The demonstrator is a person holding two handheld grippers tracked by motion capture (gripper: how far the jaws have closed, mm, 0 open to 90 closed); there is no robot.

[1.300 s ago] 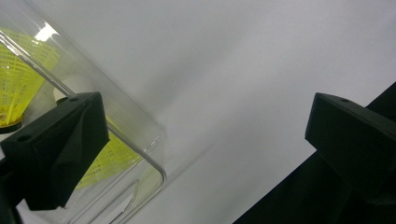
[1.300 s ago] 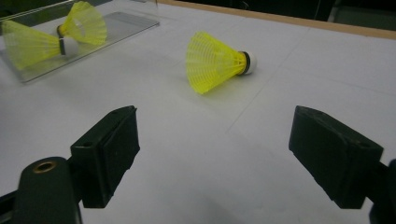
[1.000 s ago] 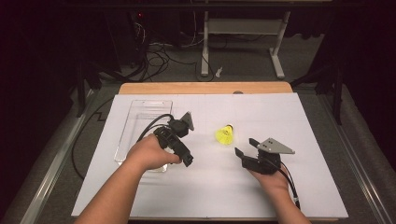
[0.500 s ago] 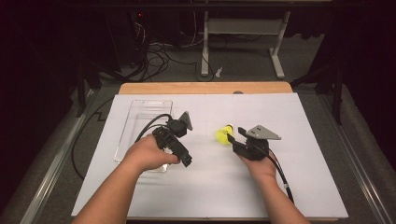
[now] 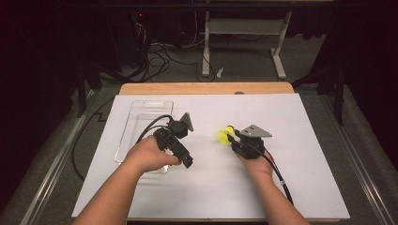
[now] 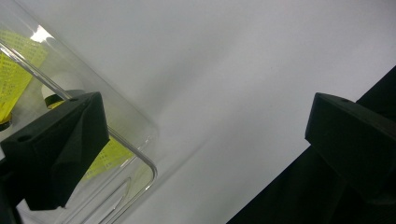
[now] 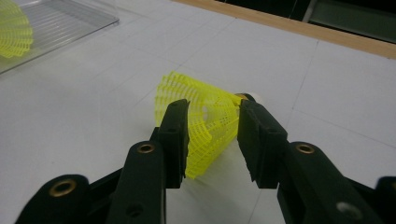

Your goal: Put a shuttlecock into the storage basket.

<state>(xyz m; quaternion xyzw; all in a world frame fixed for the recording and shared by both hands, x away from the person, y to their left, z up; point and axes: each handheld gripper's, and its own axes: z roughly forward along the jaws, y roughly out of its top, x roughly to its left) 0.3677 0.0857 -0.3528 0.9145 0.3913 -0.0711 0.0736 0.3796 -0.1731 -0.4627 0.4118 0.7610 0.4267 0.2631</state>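
Observation:
A yellow mesh shuttlecock [image 5: 222,136] lies on its side on the white table sheet, right of centre. My right gripper [image 5: 230,137] is shut on it; in the right gripper view the two jaws press either side of the skirt of the shuttlecock [image 7: 210,105], whose white cork points away. My left gripper [image 5: 181,151] hangs over the near right corner of a clear plastic tray [image 5: 141,106]. It is open [image 6: 205,121], with nothing between its widely parted jaws. Yellow shuttlecocks [image 6: 14,79] lie inside the tray [image 6: 140,135].
The white sheet [image 5: 300,187] covers the table, with a wooden strip [image 5: 206,88] along its far edge. Another yellow shuttlecock [image 7: 14,28] rests in the tray [image 7: 70,21] at far left. Cables trail from both grippers. Dark floor and a desk frame lie beyond.
My right gripper moved up and left to the shuttlecock and now has its jaws on the skirt. The left gripper has barely moved.

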